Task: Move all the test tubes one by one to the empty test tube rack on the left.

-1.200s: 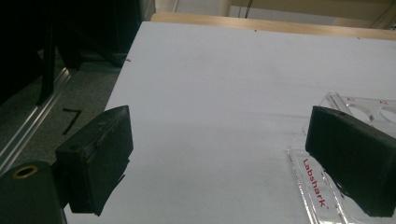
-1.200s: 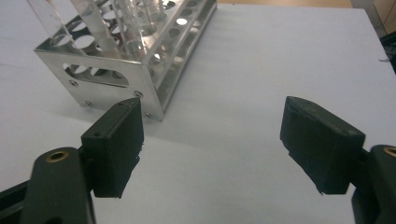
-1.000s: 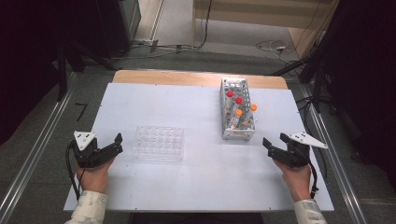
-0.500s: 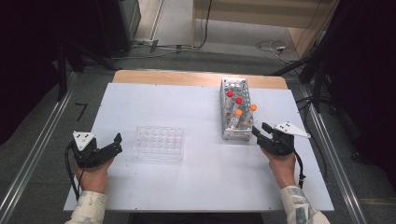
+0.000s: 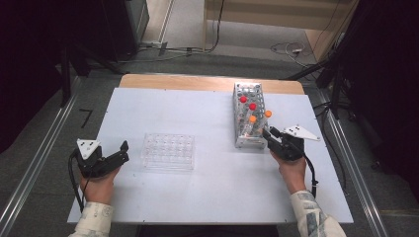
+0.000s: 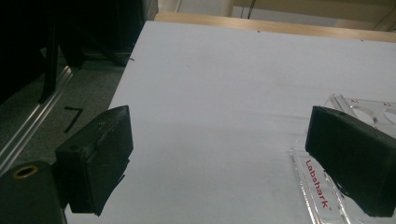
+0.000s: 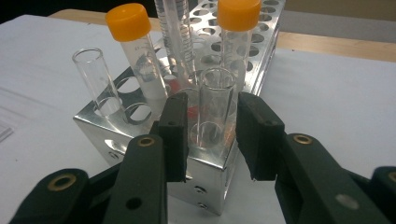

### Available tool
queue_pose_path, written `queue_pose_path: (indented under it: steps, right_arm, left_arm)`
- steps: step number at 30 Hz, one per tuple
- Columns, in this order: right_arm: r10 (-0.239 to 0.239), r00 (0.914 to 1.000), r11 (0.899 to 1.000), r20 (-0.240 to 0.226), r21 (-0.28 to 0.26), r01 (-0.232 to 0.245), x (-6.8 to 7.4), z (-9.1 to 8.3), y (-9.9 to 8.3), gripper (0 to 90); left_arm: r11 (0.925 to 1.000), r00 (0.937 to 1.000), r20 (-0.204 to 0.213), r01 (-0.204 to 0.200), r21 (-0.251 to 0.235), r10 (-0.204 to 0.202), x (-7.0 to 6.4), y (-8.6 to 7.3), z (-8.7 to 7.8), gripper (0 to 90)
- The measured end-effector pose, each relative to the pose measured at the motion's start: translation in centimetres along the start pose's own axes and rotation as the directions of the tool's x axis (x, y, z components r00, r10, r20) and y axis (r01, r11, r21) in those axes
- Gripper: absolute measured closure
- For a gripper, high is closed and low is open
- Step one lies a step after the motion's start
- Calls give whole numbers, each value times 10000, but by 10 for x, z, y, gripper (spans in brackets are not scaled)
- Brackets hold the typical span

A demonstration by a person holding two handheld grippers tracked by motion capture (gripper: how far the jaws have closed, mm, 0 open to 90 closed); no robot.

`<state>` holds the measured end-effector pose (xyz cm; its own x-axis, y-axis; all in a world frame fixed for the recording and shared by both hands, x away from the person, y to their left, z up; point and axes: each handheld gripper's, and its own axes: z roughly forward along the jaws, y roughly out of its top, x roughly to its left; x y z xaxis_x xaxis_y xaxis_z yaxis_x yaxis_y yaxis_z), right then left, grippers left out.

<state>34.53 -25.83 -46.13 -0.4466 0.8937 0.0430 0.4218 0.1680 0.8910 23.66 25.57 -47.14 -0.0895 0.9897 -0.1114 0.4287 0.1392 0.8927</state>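
Note:
A metal tube rack (image 5: 240, 132) stands right of centre and holds tubes with red caps (image 5: 243, 99) and orange caps (image 5: 252, 119). My right gripper (image 5: 269, 134) is at the rack's near right corner. In the right gripper view the rack (image 7: 205, 172) shows close up. My right gripper (image 7: 214, 116) is open, its jaws on either side of an uncapped clear tube (image 7: 215, 107) with a thin gap on each side. My left gripper (image 5: 123, 150) rests open at the table's left, just left of a clear well plate (image 5: 168, 150). Nothing lies between the jaws of the left gripper (image 6: 219, 149).
Two orange-capped tubes (image 7: 128, 21) and another uncapped tube (image 7: 95, 79) stand close around the straddled one. The plate's corner (image 6: 327, 186) lies by the left gripper's right jaw. The white table (image 5: 197, 113) has a wooden strip along its far edge.
My right gripper has moved forward and left from the table's right side up to the rack, and now straddles the uncapped tube. The left gripper has stayed put.

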Motion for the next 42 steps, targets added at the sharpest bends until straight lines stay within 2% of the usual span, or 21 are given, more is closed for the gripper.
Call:
queue_pose_path:
  steps: [10,17,28,34,40,42]
  right_arm:
    - [-8,10000,10000,86,18,8,2,4,0,720]
    - [-148,9997,9998,171,-129,151,2,1,2,728]
    - [-249,9995,9966,213,-779,265,5,-17,23,729]
    - [-274,9996,9931,121,-1138,286,6,-30,31,729]
    - [-413,9990,9924,-162,-1166,391,9,-40,34,729]
    - [-482,9984,9923,-285,-1153,447,11,-43,33,729]
  left_arm:
    - [10000,10000,11,4,-12,-4,0,0,0,80]
    - [10000,10000,10,4,2,-4,0,0,0,80]
    - [10000,10000,-68,6,-12,-6,0,0,0,80]
    - [10000,10000,33,-33,-89,33,-2,1,-3,80]
    - [9997,9999,113,-60,-242,63,-5,2,-8,80]
    - [9991,9997,126,-190,-370,195,-8,3,-11,80]
